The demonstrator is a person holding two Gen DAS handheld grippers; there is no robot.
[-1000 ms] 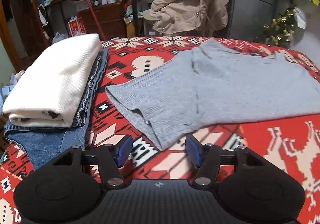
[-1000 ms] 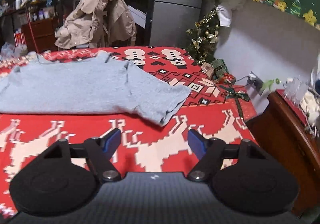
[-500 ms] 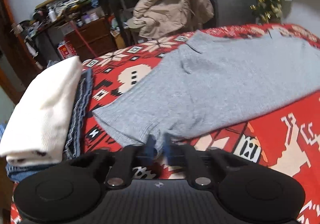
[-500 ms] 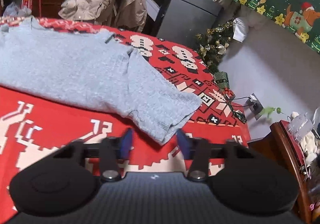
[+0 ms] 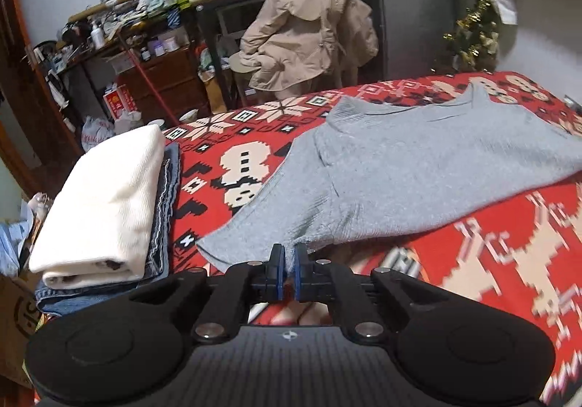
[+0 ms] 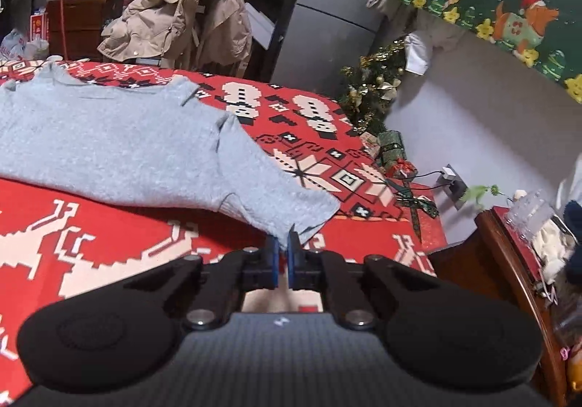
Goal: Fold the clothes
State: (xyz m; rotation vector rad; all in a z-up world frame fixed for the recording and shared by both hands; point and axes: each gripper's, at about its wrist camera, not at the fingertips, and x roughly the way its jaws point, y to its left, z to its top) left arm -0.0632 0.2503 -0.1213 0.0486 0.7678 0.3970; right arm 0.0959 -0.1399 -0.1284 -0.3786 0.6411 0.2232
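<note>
A grey short-sleeved shirt [image 5: 418,170] lies spread flat on the red patterned bed cover [image 5: 509,247]. My left gripper [image 5: 287,261] is shut on the hem of its near left sleeve, which is lifted slightly off the cover. In the right wrist view the same grey shirt [image 6: 109,145] stretches away to the left. My right gripper [image 6: 283,254] is closing on the corner of the right sleeve cuff, and the blue pads pinch the cloth between them.
A folded white garment [image 5: 109,196] rests on folded jeans [image 5: 169,203] at the bed's left edge. A beige coat [image 5: 305,32] hangs on a chair beyond the bed. A wooden nightstand [image 6: 509,261] and a small Christmas tree [image 6: 374,87] stand to the right.
Both grippers went from open above the cover to shut on the shirt's sleeve ends. The left one has since lifted its sleeve a little.
</note>
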